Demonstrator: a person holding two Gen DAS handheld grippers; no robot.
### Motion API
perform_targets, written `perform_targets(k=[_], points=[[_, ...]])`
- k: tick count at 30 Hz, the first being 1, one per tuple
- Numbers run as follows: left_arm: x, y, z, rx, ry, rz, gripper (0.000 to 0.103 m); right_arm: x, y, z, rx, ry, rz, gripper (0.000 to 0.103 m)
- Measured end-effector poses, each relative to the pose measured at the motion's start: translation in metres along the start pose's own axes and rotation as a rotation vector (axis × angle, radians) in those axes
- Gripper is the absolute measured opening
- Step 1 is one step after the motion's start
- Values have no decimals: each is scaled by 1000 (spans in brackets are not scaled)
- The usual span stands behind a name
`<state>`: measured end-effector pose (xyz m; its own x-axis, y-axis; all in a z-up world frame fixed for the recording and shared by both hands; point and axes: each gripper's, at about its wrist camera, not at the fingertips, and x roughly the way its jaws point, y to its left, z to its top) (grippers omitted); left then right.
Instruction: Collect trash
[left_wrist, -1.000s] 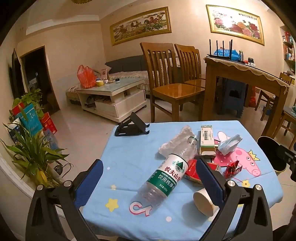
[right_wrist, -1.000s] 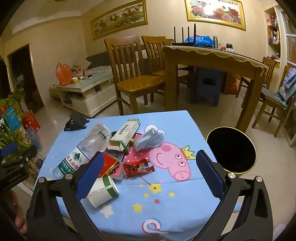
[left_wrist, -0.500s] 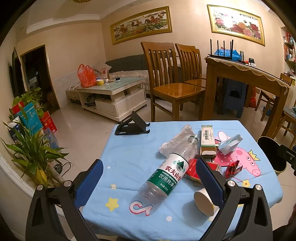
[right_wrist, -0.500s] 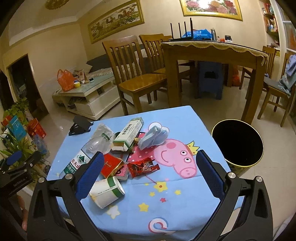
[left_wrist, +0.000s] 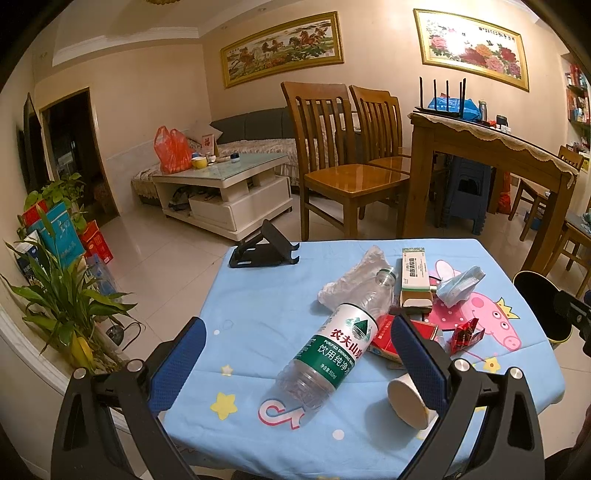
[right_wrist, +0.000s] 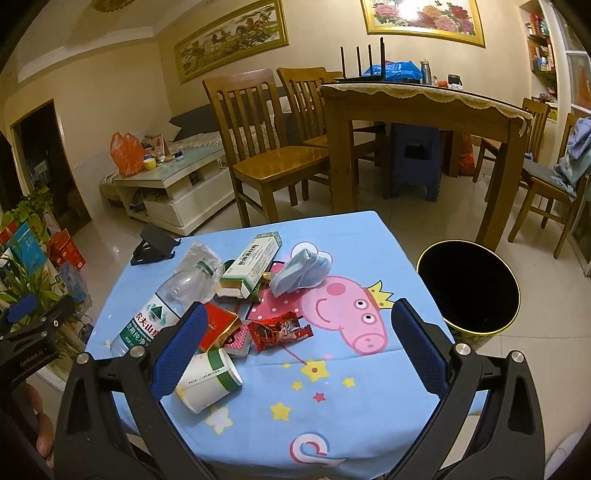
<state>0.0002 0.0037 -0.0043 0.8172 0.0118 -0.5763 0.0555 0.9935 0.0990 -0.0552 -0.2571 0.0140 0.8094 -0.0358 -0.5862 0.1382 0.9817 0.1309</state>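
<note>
Trash lies on a small table with a blue cartoon cloth (left_wrist: 251, 325) (right_wrist: 369, 406): an empty water bottle (left_wrist: 332, 339) (right_wrist: 162, 302), a paper cup (left_wrist: 406, 404) (right_wrist: 207, 380), a green-white carton (left_wrist: 415, 277) (right_wrist: 251, 264), a red box (right_wrist: 218, 326), a red wrapper (left_wrist: 467, 334) (right_wrist: 280, 330), a crumpled blue mask (left_wrist: 460, 284) (right_wrist: 303, 271) and clear plastic (left_wrist: 351, 280). A black bin (right_wrist: 472, 291) (left_wrist: 535, 291) stands on the floor right of the table. My left gripper (left_wrist: 295, 362) is open above the bottle. My right gripper (right_wrist: 295, 350) is open above the table's near side.
A black phone stand (left_wrist: 264, 251) (right_wrist: 153, 245) sits at the table's far left corner. Wooden chairs (left_wrist: 340, 162) and a dining table (right_wrist: 424, 107) stand behind. Potted plants (left_wrist: 62, 306) and a white ledge are at the left.
My right gripper has risen and pulled back, so the table and bin show lower and more fully. My left gripper has barely moved. Both stay open.
</note>
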Motion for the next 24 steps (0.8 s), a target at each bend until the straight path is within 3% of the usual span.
perform_targets(k=[24], points=[[2, 1, -4, -7, 5, -6, 97, 9, 5, -5, -14, 8, 1, 98]])
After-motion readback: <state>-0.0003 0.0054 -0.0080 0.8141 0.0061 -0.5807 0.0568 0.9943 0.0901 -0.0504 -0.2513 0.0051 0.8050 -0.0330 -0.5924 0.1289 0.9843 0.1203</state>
